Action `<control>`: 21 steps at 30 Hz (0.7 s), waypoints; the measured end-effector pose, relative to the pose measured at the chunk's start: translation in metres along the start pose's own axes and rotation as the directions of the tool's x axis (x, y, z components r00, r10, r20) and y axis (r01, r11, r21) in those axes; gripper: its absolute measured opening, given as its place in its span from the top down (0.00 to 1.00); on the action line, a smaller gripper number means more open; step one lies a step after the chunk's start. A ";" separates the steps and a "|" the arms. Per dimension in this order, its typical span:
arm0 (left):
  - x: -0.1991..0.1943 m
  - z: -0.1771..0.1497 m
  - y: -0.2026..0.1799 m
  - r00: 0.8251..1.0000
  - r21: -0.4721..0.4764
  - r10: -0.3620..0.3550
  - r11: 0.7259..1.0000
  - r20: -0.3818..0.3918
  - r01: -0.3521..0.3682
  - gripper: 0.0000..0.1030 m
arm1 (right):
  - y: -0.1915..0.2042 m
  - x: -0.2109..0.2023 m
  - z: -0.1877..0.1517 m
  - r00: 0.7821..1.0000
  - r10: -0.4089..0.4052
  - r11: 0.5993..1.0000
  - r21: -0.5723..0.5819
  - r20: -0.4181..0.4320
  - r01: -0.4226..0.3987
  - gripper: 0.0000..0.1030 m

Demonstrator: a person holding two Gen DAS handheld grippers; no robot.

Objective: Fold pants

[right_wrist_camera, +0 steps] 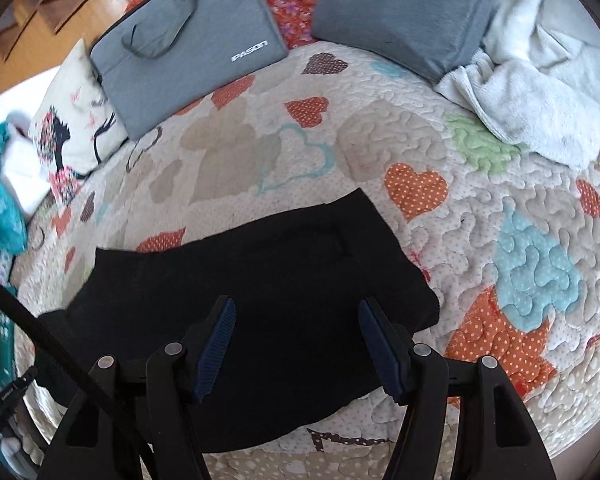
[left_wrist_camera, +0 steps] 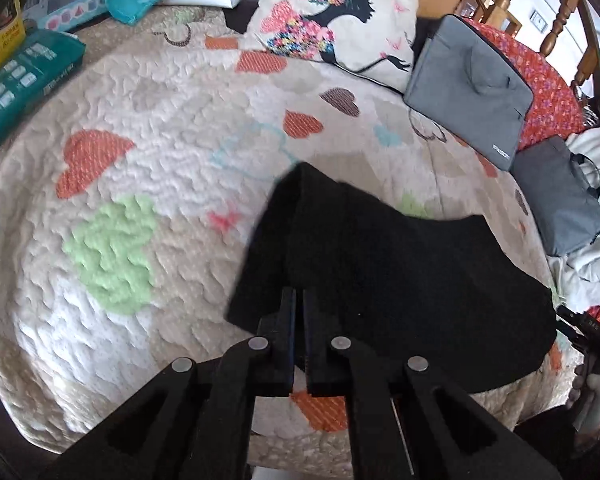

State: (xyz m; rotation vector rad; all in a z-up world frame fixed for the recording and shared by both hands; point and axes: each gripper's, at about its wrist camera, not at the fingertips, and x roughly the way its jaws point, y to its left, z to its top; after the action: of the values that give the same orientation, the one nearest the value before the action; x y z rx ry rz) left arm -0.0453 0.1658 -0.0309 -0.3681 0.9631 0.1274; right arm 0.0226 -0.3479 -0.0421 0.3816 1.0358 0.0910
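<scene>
- The left gripper has its jaws closed almost fully, only a thin slit between the pads; it appears to pinch an edge of the black pants, lifting a flap off the heart-patterned quilt, though dark cloth against dark fingers makes the grip hard to confirm.
- The pants lie as a compact, already doubled bundle near the quilt's front edge, the raised left part blurred.
- The right gripper is spread wide, holding nothing, poised above the right half of the bundle.
- Along the quilt's far edge sit a printed cushion, a grey laptop bag, a second grey bag and a white blanket, well apart from the pants.
- Judged step: a later fold, carrying the left end across. Next, the lifted flap likely needs laying rightward over the bundle, while the right gripper pins or squares the far side.
</scene>
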 end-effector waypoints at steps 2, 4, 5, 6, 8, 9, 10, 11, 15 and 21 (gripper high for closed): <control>-0.003 0.008 0.001 1.000 -0.002 0.028 1.000 0.010 -0.027 0.97 | -0.001 -0.001 0.001 1.000 0.009 1.000 0.007 0.006 -0.009 0.33; -0.004 0.015 0.003 0.998 -0.003 0.067 0.998 0.016 -0.067 0.97 | 0.001 -0.001 0.001 1.000 0.011 1.000 0.000 0.010 -0.011 0.33; -0.003 0.016 0.003 0.996 -0.001 0.083 0.997 0.016 -0.083 0.97 | 0.002 -0.002 0.001 1.000 0.011 1.000 -0.003 0.012 -0.011 0.33; -0.001 0.016 0.004 0.995 0.000 0.100 0.995 0.010 -0.100 0.97 | 0.002 -0.002 0.001 1.000 0.013 1.000 -0.006 0.013 -0.013 0.33; 0.008 0.014 0.005 0.990 0.006 0.139 0.990 -0.019 -0.138 0.97 | 0.003 -0.003 0.000 1.000 0.017 1.000 -0.005 0.014 -0.017 0.33; 0.014 0.012 0.004 0.986 0.014 0.165 0.986 -0.032 -0.164 0.97 | 0.003 -0.003 0.000 1.000 0.021 1.000 -0.003 0.013 -0.021 0.33; 0.019 0.010 0.005 0.982 0.026 0.186 0.982 -0.036 -0.185 0.97 | 0.003 -0.003 0.000 1.000 0.027 1.000 0.000 0.012 -0.027 0.33; 0.022 0.008 0.005 0.977 0.035 0.212 0.977 -0.035 -0.210 1.00 | 0.003 -0.003 -0.001 0.999 0.029 1.000 0.003 0.013 -0.029 0.33; 0.031 0.006 0.022 0.937 0.016 0.345 0.939 -0.062 -0.345 1.00 | 0.002 -0.003 -0.001 0.999 0.041 0.999 0.009 0.010 -0.041 0.33; -0.025 0.015 0.016 0.971 -0.033 0.221 0.975 0.093 -0.218 1.00 | 0.010 -0.015 -0.002 0.998 0.044 0.999 0.000 0.051 -0.044 0.33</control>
State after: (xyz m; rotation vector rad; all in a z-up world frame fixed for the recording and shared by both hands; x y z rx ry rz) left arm -0.0523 0.1877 -0.0069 -0.2728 0.9060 0.3551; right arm 0.0142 -0.3416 -0.0271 0.4064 0.9769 0.1197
